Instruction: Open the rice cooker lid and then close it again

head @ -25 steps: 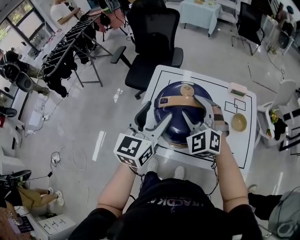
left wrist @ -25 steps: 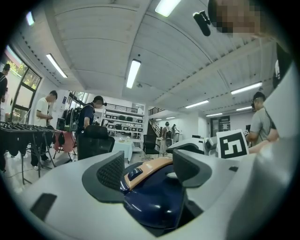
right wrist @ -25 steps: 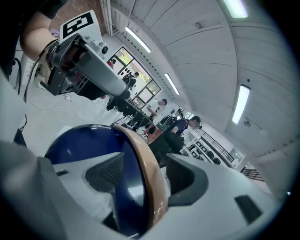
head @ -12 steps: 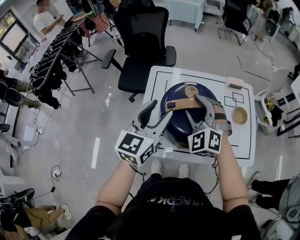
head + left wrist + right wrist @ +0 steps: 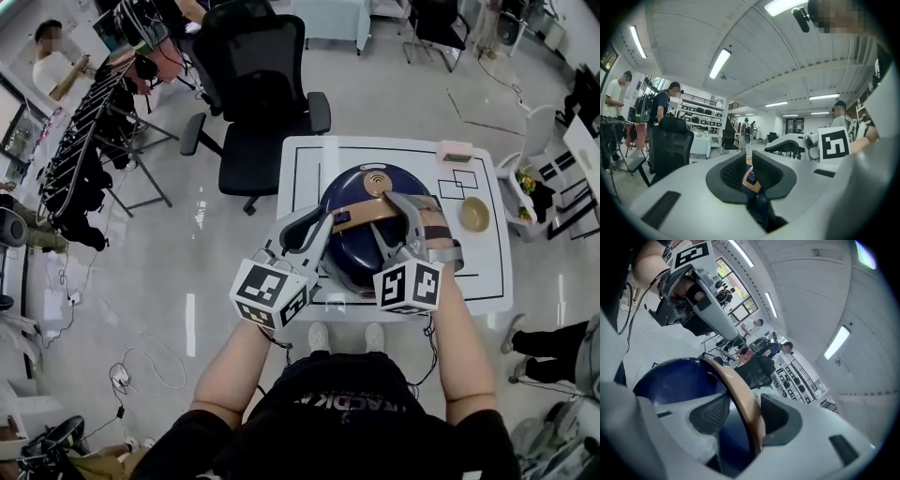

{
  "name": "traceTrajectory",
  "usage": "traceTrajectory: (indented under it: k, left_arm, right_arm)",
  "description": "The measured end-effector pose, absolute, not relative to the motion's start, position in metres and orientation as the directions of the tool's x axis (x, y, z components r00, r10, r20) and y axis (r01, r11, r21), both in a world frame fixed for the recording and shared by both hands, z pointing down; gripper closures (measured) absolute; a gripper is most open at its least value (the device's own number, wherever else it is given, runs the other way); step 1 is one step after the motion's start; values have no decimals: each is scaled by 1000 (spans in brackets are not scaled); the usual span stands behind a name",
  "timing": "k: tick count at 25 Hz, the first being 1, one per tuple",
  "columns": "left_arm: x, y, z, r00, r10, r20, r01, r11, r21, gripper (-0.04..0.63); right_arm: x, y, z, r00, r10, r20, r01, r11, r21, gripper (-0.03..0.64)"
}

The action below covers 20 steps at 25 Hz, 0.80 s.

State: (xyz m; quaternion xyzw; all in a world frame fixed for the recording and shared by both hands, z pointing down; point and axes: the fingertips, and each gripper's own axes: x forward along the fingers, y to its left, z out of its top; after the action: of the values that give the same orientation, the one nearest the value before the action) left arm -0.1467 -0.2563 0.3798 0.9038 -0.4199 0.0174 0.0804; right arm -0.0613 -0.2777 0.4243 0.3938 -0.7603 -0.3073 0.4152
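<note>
— Where are the fingers point(image 5: 712, 413) of the right gripper point(image 5: 746, 404)?
— One on each side of the tan handle point(image 5: 740, 394), clamped on it. The band runs up between them from the blue dome.
— And the left gripper point(image 5: 749, 161)?
— Its jaws are drawn close, with only a slim gap, and they pinch the handle's other end. A bit of tan with a small blue part shows between the ribbed pads.
— So both are on the same handle?
— Yes. From the head view, the left one holds its left end and the right one its right side, with the handle arched across the top.
— Where's the rice cooker point(image 5: 356, 255)?
— In the middle of the white table point(image 5: 487, 272), just ahead of the person. Its lid point(image 5: 377, 178) is down.
— Anything else on the table?
— A small bowl point(image 5: 474, 215) to the cooker's right, apart from it. A black chair point(image 5: 253, 103) stands on the floor beyond the far-left corner.
</note>
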Motion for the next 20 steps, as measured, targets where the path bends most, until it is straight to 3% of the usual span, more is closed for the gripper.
traceTrajectory:
  k: [3, 20]
  left_arm:
    - [-142, -262, 386, 675, -730, 112, -738, -663, 126, 591]
    - [-125, -271, 409, 767, -616, 181, -635, -769, 75, 592]
  right_arm:
    - [-61, -277, 424, -322, -864, 387, -350, 489, 799, 411]
    - [-59, -280, 427, -267, -885, 381, -375, 460, 805, 414]
